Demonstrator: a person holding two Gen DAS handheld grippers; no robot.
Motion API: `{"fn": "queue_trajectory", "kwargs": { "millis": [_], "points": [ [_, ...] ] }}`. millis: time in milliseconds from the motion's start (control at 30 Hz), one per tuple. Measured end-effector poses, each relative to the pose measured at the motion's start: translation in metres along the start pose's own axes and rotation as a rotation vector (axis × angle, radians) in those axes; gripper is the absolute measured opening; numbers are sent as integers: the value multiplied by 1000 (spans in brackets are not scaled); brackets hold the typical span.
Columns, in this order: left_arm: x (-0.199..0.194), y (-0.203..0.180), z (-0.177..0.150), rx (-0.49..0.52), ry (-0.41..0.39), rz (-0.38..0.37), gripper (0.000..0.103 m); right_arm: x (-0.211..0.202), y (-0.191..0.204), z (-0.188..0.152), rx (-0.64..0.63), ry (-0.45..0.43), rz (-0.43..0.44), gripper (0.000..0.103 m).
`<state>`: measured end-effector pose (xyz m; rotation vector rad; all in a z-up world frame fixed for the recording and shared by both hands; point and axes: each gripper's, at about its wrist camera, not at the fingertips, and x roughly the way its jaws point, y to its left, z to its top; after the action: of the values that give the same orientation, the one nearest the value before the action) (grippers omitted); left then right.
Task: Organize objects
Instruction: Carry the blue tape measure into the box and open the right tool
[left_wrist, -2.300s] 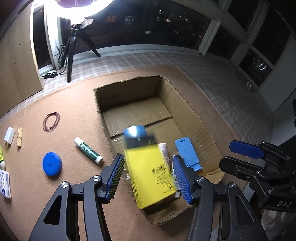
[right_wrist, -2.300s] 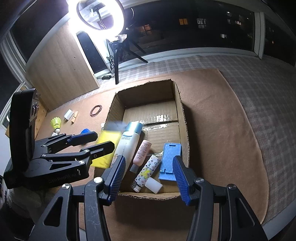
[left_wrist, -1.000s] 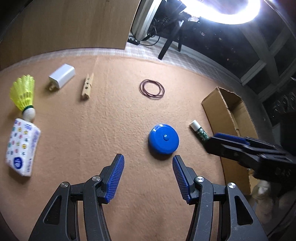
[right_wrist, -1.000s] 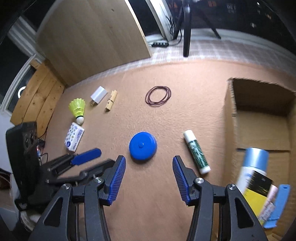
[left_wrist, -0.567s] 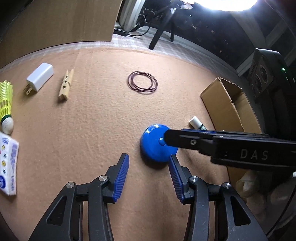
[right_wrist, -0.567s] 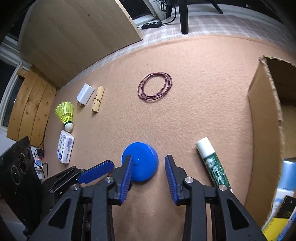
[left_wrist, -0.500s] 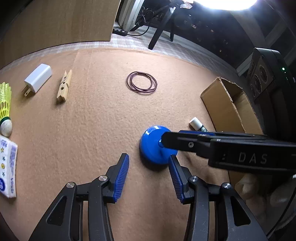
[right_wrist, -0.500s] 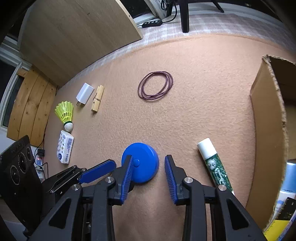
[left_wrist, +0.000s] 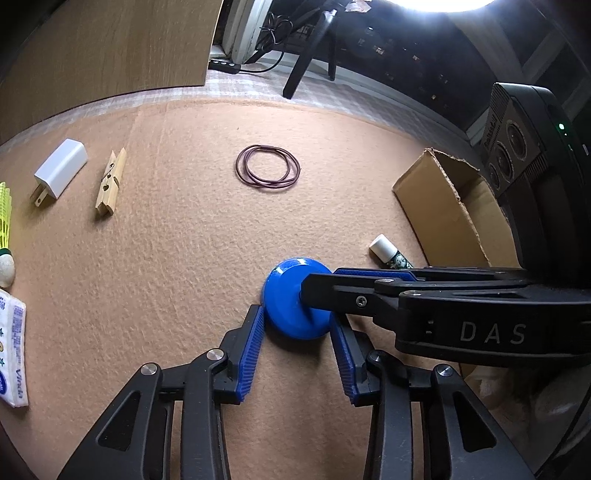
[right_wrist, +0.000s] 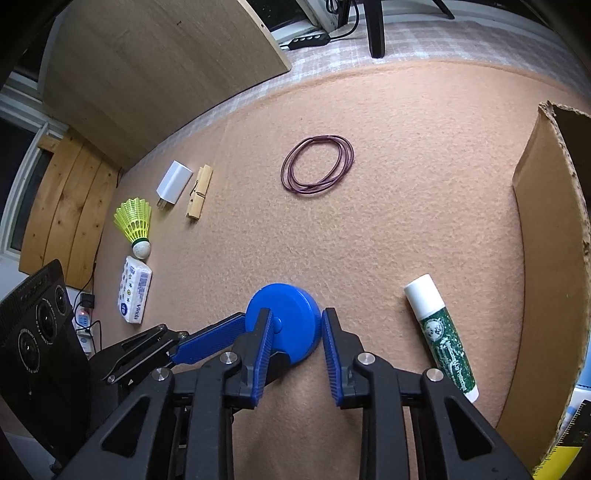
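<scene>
A round blue disc (left_wrist: 291, 295) lies on the tan felt mat; it also shows in the right wrist view (right_wrist: 288, 314). My left gripper (left_wrist: 297, 323) is closed in around its near side, blue pads touching its edges. My right gripper (right_wrist: 295, 326) comes in from the right, its pads against the disc's sides. Both grippers hold the same disc, which rests on the mat. The cardboard box (left_wrist: 454, 206) stands to the right, and its wall shows in the right wrist view (right_wrist: 546, 236).
A green-and-white glue stick (right_wrist: 441, 339) lies beside the box. Maroon rubber bands (right_wrist: 317, 168), a wooden clothespin (right_wrist: 199, 197), a white charger (right_wrist: 173, 184), a yellow shuttlecock (right_wrist: 135, 219) and a tissue pack (right_wrist: 133, 290) lie on the mat. A wooden board (right_wrist: 159, 70) stands behind.
Both grippers dropped the yellow item into the box, swung left to the blue disc, moved down on it and narrowed until their pads met its edges.
</scene>
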<state>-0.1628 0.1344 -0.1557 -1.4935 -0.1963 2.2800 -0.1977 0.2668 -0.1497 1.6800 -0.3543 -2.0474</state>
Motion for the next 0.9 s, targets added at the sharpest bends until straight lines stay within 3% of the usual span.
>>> {"fn": "queue_trajectory", "kwargs": {
  "millis": [300, 900],
  "points": [
    [-10, -13, -6, 62, -17, 55, 40, -8, 6, -7, -13, -12, 8, 24],
    [-52, -58, -9, 125, -84, 22, 40, -70, 3, -28, -13, -116, 25, 24]
  ]
}}
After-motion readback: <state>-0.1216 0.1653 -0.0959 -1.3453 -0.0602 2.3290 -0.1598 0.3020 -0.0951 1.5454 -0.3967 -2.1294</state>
